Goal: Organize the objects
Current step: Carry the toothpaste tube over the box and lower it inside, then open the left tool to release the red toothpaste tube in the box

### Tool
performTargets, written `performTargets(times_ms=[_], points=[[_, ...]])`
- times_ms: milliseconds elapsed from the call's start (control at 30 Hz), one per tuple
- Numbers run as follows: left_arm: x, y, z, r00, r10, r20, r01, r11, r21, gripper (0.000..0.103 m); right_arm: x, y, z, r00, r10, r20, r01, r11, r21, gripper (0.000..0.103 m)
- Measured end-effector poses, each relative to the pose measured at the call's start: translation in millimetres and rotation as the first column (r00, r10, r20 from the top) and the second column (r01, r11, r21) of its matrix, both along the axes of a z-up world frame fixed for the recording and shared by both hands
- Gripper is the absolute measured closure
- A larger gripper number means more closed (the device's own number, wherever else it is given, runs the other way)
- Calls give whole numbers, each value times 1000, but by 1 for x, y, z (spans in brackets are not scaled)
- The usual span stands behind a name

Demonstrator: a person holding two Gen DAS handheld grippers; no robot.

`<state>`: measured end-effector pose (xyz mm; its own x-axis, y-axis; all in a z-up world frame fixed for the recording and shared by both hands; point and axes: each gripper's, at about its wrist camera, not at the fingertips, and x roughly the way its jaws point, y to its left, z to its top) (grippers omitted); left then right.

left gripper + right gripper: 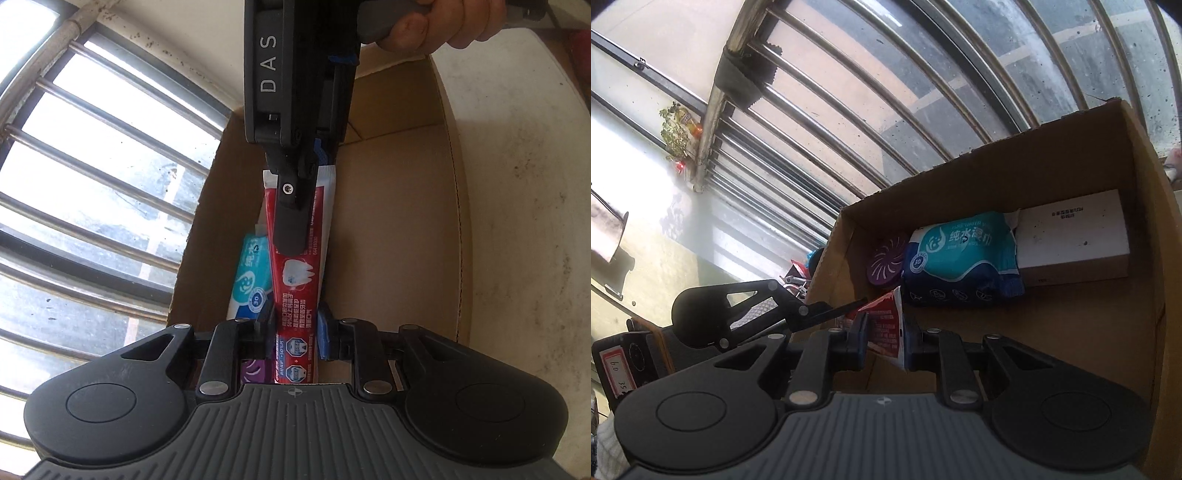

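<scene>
Both grippers were clamped on one red toothpaste tube (295,288), held over the open cardboard box (388,221). Nearest in the left wrist view, the left gripper (295,332) pinched the tube's printed end; farther along, the right gripper (295,206) gripped its crimped end. In the right wrist view that gripper (884,336) held the crimp (882,325) above the box floor. Beyond lay a purple disc (888,260), a wipes pack (960,258) and, far right, a white carton (1075,232). The step looked like placing the tube; next, lowering it onto the bare floor and letting go.
</scene>
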<state>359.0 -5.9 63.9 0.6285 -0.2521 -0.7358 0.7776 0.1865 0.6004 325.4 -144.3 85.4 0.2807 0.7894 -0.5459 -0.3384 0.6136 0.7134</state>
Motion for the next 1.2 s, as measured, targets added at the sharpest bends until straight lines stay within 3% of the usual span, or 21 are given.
performTargets(times_ms=[100, 167, 233, 333, 433, 567, 700, 800, 1033, 1200], points=[[23, -1, -6, 989, 42, -139, -37, 999, 34, 81, 17, 11, -14, 997, 10, -78, -13, 999, -44, 82], [25, -4, -18, 990, 30, -139, -16, 995, 101, 81, 24, 19, -24, 993, -1, -114, -7, 997, -74, 81], [36, -8, -26, 978, 67, -195, -38, 989, 146, 81, 27, 28, -32, 993, 4, -118, -18, 993, -115, 81], [44, -17, -37, 976, 78, -201, -28, 970, 241, 80, 31, 38, -37, 990, -17, -137, -12, 978, -207, 80], [44, -27, -41, 973, 90, -213, -20, 949, 314, 79, 29, 46, -30, 997, -14, -82, -14, 943, -333, 80], [40, -36, -47, 970, 125, -207, -40, 927, 372, 76, 28, 45, -34, 997, -35, -74, 6, 933, -360, 80], [37, -33, -40, 962, 171, -212, -84, 926, 368, 73, 26, 49, -36, 998, -26, -56, 1, 915, -404, 80], [31, -24, -28, 961, 164, -223, -89, 946, 312, 73, 21, 51, -35, 999, -23, -42, 3, 909, -416, 80], [26, -10, -31, 949, 219, -228, -158, 953, 259, 76, 19, 47, -36, 997, -47, -58, 21, 921, -390, 79], [11, -12, -31, 958, 201, -205, -136, 946, 295, 78, 19, 48, -30, 999, -38, -34, 20, 906, -423, 80]])
